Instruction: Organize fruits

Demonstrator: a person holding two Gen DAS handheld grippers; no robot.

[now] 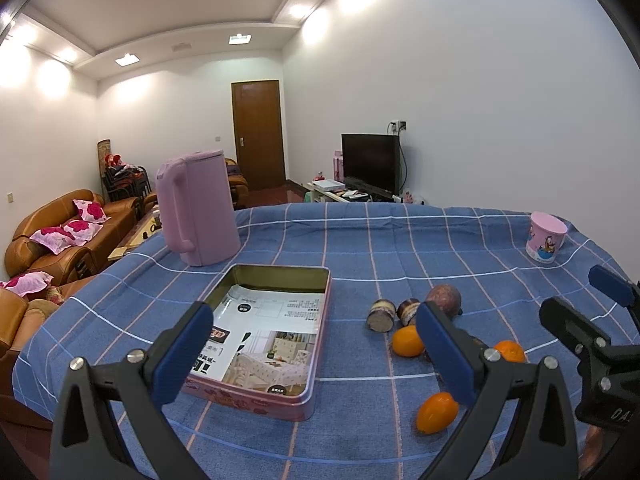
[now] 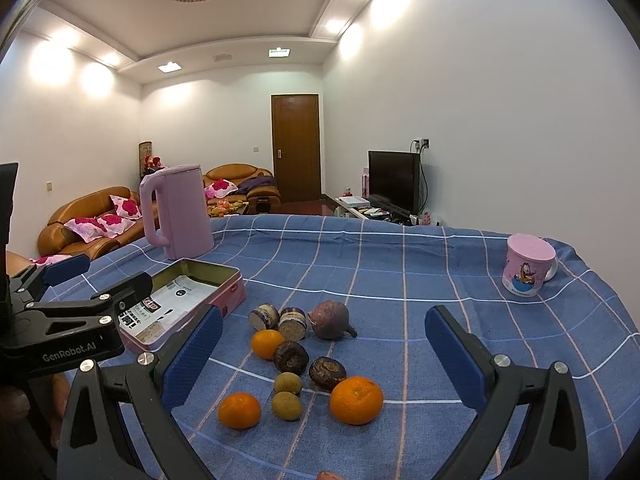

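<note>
While both grippers hang above the blue checked tablecloth [image 2: 400,264], places below are given relative to the tin.
Kettle: pink kettle [image 1: 196,208], upright, just behind the tin's far left corner, handle facing left.
Tin: open pink tin [image 1: 316,368], lid off, printed paper lining the bottom, no fruit inside.
Left gripper: left gripper [image 1: 316,356] hovers over the tin's near end, jaws spread wide, nothing between the blue pads; one pad over the tin's left edge, the other to the tin's right above the fruit.
Fruit pile: all on the cloth right of the tin, none touching it.
Cut pieces: two short striped cut pieces [image 2: 264,316] side by side, nearest the tin's right wall.
Purple fruit: round purple fruit [image 2: 330,319] just right of the cut pieces.
Oranges: three oranges [image 2: 356,400], one close in front of the cut pieces, two nearer the camera.
Dark fruits: two dark wrinkled fruits [image 2: 291,357] between the oranges.
Green fruits: two small greenish-brown fruits [image 2: 287,406] in front of the dark ones, touching each other.
Right gripper: right gripper [image 2: 324,364] above the pile, right of the tin, jaws wide apart, holding nothing.
Mug: pink cartoon mug [image 2: 526,270], lidded, far right of the tin, well apart from the fruit.
</note>
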